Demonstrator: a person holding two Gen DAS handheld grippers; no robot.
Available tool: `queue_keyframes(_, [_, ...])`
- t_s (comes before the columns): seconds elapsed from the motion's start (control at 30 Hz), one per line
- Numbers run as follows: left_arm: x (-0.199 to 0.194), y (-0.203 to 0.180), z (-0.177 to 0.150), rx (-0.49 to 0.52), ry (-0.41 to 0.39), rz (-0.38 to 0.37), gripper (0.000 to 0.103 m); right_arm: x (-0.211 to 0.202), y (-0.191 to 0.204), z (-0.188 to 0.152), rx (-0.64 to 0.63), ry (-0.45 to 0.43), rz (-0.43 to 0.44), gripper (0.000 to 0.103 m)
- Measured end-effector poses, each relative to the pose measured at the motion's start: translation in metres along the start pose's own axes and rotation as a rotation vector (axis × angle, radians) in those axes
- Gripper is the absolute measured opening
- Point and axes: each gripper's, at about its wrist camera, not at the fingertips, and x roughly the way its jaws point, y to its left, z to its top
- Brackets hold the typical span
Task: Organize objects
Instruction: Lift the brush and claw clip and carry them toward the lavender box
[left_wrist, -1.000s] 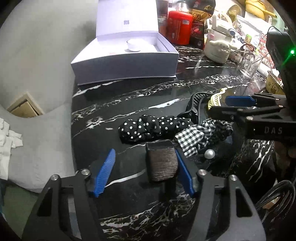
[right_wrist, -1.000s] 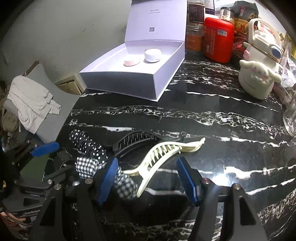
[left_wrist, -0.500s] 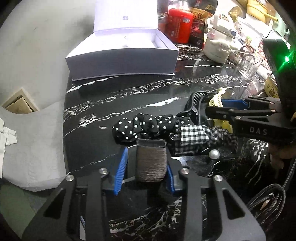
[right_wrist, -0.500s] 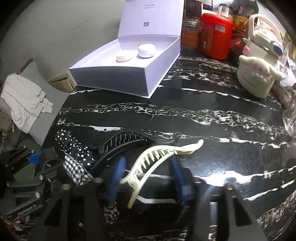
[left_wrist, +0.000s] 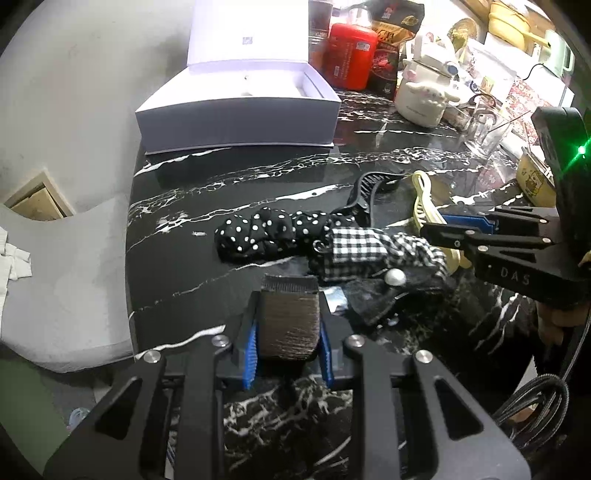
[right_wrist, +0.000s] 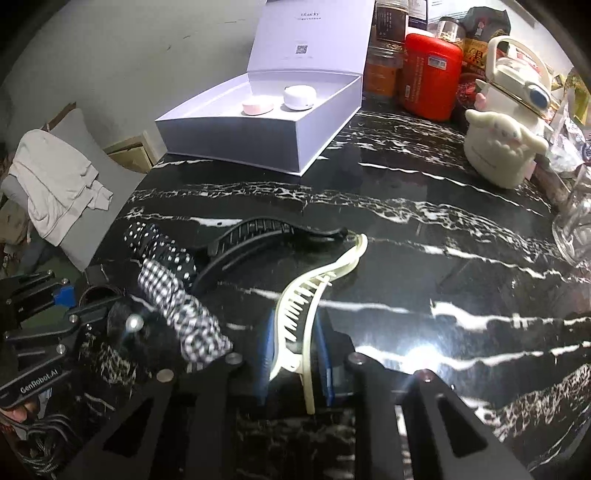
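Note:
My left gripper is shut on a brown-grey fuzzy hair clip at the near edge of the black marble table. My right gripper is shut on a cream claw clip; it also shows in the left wrist view. Between them lie a polka-dot scrunchie, a checked bow with a pearl, and a black claw clip. An open white box at the back holds a pink case and a white case.
A red canister, jars and a white cartoon-dog kettle stand at the back right. A glass stands right. A grey chair with white cloth sits left of the table.
Both grippers were open a second ago. The left has closed on the fuzzy clip and the right has closed on the cream claw clip.

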Motion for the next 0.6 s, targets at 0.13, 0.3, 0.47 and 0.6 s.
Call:
queue_keyframes(0.13, [-0.007,-0.003,-0.002,0.002,-0.011,-0.002,0.025,-0.012,0.001,-0.007,-0.005,-0.016,-0.003,0.021])
queue_keyframes(0.3, [-0.017,-0.01,-0.004,0.016,-0.027,0.002,0.024,-0.028,0.003,-0.015,-0.013,-0.038,-0.001,0.02])
queue_keyframes(0.47, [-0.024,-0.016,-0.003,0.025,-0.035,0.004,0.024,-0.04,0.005,-0.022,-0.024,-0.051,0.003,0.02])
queue_keyframes(0.6, [-0.028,-0.022,-0.002,0.034,-0.037,0.008,0.024,-0.048,0.006,-0.027,-0.026,-0.061,0.006,0.02])
